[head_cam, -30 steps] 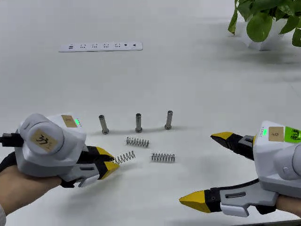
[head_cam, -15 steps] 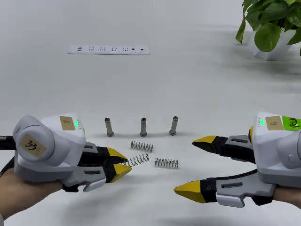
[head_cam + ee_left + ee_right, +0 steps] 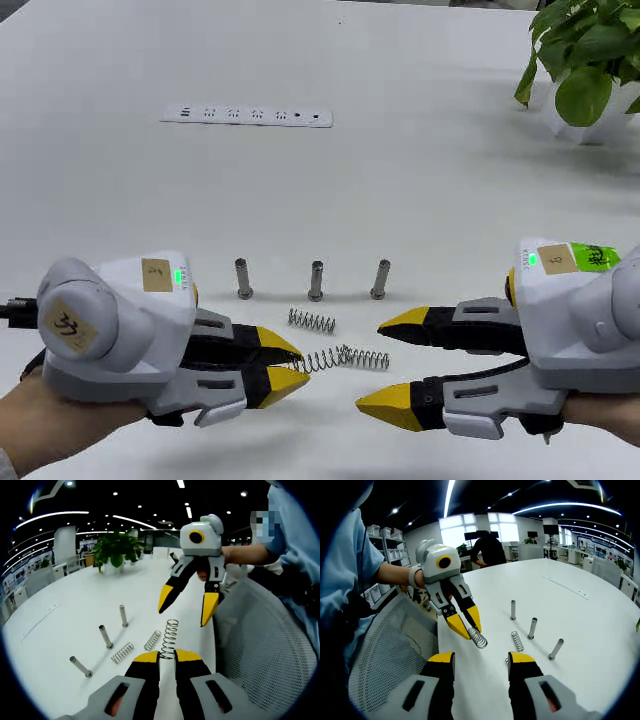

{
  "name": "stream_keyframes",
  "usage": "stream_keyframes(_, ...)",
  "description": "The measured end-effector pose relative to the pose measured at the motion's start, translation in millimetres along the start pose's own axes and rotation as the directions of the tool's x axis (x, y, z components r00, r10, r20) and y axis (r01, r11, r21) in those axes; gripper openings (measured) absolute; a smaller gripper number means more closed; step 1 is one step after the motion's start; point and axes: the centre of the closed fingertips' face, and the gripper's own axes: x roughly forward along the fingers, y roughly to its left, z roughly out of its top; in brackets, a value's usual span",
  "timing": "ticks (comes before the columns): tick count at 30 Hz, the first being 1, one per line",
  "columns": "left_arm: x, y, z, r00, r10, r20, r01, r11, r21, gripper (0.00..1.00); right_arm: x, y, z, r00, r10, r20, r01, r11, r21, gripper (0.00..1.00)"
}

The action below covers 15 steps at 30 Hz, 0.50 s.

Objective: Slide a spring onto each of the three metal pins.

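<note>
Fingers [image 3: 275,345] of the left gripper [image 3: 303,364] are pinched on the end of one spring [image 3: 322,359], with the coil sticking out to the right. Right gripper [image 3: 369,366] faces it from the near right, jaws spread wide and empty. Two loose springs [image 3: 311,320] [image 3: 366,357] lie on the table [image 3: 400,180], just near of three upright pins [image 3: 316,280] in a row.

even bright overhead light, soft faint shadows on white table [image 3: 420,200]; gripper views fisheye-warped, edges dark.
</note>
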Motion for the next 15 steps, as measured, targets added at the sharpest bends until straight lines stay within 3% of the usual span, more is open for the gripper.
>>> stream_keyframes(4, 1.1, -3.7, 1.4, 0.9998, -0.018, 0.007, 0.018, 1.0, 0.01, 0.1, 1.2, 6.9, 1.5, 0.9994, 0.035, 0.004, -0.035, 0.999, 0.004, 0.31)
stream_keyframes(15, 6.2, -19.0, 5.6, 0.9977, -0.067, 0.008, 0.067, 0.997, 0.03, 0.1, 2.3, 13.1, 3.0, 0.9976, 0.068, 0.017, -0.068, 0.997, 0.044, 0.19)
